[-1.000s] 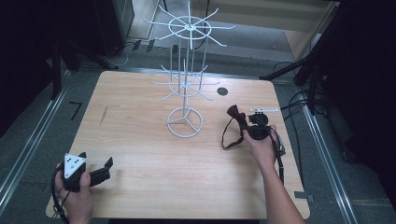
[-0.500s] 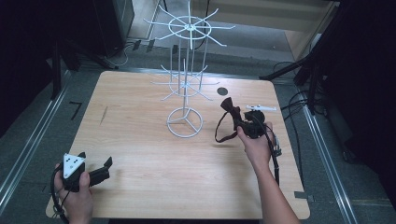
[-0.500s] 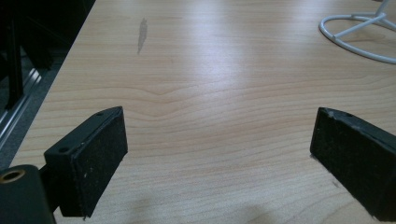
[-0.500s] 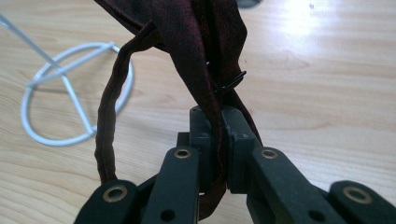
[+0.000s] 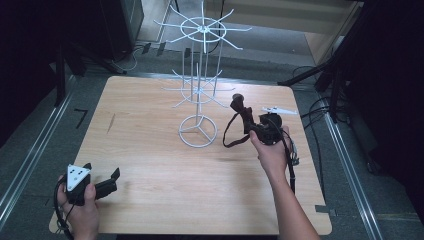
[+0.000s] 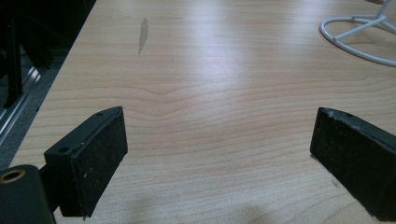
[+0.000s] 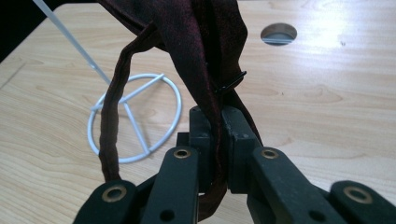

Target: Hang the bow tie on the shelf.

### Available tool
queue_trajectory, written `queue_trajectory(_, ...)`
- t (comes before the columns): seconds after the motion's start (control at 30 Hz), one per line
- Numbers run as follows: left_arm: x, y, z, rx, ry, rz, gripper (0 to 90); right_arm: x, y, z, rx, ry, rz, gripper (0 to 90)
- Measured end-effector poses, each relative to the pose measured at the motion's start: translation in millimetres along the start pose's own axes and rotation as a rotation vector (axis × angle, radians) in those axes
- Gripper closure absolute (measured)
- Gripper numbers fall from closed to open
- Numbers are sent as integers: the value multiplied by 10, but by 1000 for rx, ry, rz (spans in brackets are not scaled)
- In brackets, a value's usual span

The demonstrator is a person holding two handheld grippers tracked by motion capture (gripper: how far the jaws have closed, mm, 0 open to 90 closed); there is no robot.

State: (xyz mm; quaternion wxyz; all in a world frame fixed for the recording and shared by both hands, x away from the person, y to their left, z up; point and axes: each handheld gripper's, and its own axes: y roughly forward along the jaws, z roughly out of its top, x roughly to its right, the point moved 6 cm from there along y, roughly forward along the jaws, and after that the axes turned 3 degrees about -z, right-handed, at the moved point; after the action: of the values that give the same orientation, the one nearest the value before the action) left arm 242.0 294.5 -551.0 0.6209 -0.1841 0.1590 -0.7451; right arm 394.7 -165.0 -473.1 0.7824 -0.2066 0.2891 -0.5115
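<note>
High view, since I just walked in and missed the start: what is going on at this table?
A person works at a light wooden table with a gripper in each hand. The right gripper is shut on a dark maroon fabric strap with a loop, held up beside the white wire display stand with hooked arms. Nothing hangs on the stand yet. The left gripper sits open near the table's front left corner, holding nothing.

A fixed camera looks forward and down over the wooden table (image 5: 150, 150). Each gripper camera rides low and close over the tabletop; all three views share the white wire stand's ring base (image 5: 198, 131) (image 6: 355, 35) (image 7: 135, 121).
</note>
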Motion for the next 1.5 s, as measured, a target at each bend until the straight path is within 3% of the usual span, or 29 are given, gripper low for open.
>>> queue_trajectory(0.63,3,2,1,4,4,4,49,-255,-395,250,90,-52,40,852)
queue_trajectory(1.0,3,2,0,2,4,7,56,-357,-477,334,105,-71,58,852)
queue_trajectory(1.27,1,2,1,5,4,8,57,-439,-456,396,109,-73,68,852)
queue_trajectory(1.5,-3,-1,0,3,0,7,57,-481,-222,331,68,-55,72,851)
